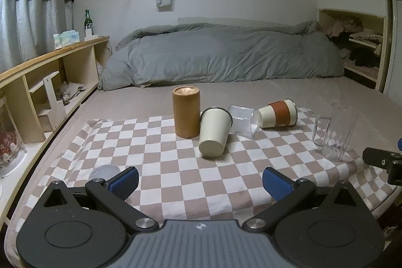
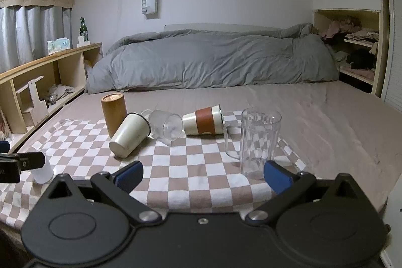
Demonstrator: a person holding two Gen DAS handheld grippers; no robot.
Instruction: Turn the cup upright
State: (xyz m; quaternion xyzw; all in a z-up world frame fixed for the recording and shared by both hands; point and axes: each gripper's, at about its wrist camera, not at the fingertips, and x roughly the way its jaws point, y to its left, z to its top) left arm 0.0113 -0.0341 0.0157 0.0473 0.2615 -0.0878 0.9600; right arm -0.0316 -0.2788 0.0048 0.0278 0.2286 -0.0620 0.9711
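Item 1, left gripper [image 1: 200,180]: jaws spread wide, nothing between the blue pads, held low in the bottom centre of the left wrist view above the checkered cloth [image 1: 155,142].

Item 2, right gripper [image 2: 203,176]: likewise wide open and empty, bottom centre of the right wrist view.

Item 3, cream cup [image 1: 214,132]: on its side at centre frame, base towards you, rim pointing away and resting against or just beside the brown cylinder [image 1: 186,112]. You cannot tell from here whether they touch. Likely the nearest candidate for flipping.

Item 4, banded cup [image 1: 276,116]: on its side, right of centre, cream with a rust sleeve, rim to the right.

Item 5, clear tumbler [image 2: 167,127]: on its side between the two cups, touching or nearly touching both.

Item 6, clear mug [image 2: 256,142]: upright, lower right of centre in the right wrist view, just ahead of your right finger [image 2: 277,178].

Item 7, small frosted cup [image 2: 44,171]: lower left of the right wrist view, beside the left tool.

Hazards, judged:
- Any lying cup probably rolls if you nudge it; the soft bed under the cloth gives little steadiness.
- Closing on the cream cup may push it into the cylinder or the tumbler and topple or scatter them.
- Advancing the right tool may clip the mug, which is hard to see.
- A cup set upright on a cloth wrinkle may tip again.
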